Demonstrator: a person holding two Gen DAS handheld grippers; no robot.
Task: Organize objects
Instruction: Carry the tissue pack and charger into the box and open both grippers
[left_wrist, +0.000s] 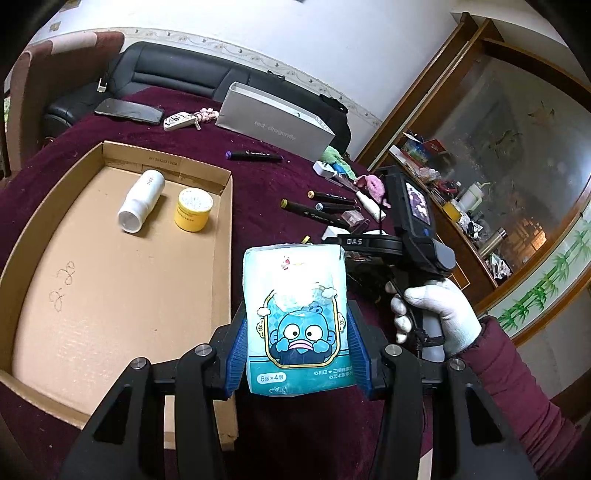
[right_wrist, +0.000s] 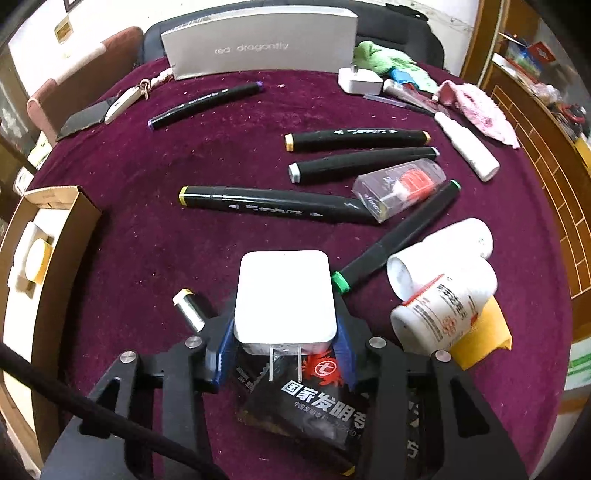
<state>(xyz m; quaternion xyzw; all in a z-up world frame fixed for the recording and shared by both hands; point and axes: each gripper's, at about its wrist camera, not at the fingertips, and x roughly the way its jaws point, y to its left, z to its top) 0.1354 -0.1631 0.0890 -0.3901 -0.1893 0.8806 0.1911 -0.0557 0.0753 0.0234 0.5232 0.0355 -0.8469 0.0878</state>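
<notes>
Left wrist view: we find the left gripper (left_wrist: 297, 350) clamped on a blue tissue pack (left_wrist: 297, 321), held just beside the right edge of the cardboard tray (left_wrist: 110, 295). Inside the tray lie a white bottle (left_wrist: 142, 199) on its side and a yellow jar (left_wrist: 193, 208), near each other.

Right wrist view: we find the right gripper (right_wrist: 284, 350) closed on a white charger (right_wrist: 284, 299), prongs toward the camera, above the maroon tablecloth (right_wrist: 147, 229). Black markers (right_wrist: 273, 205) lie scattered beyond; white pill bottles (right_wrist: 443, 291) lie to the right.

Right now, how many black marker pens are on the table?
5 pens. One lies near the grey box, two side by side mid-table, one yellow-capped below them, one green-capped beside the white bottles. Others may be hidden.
</notes>
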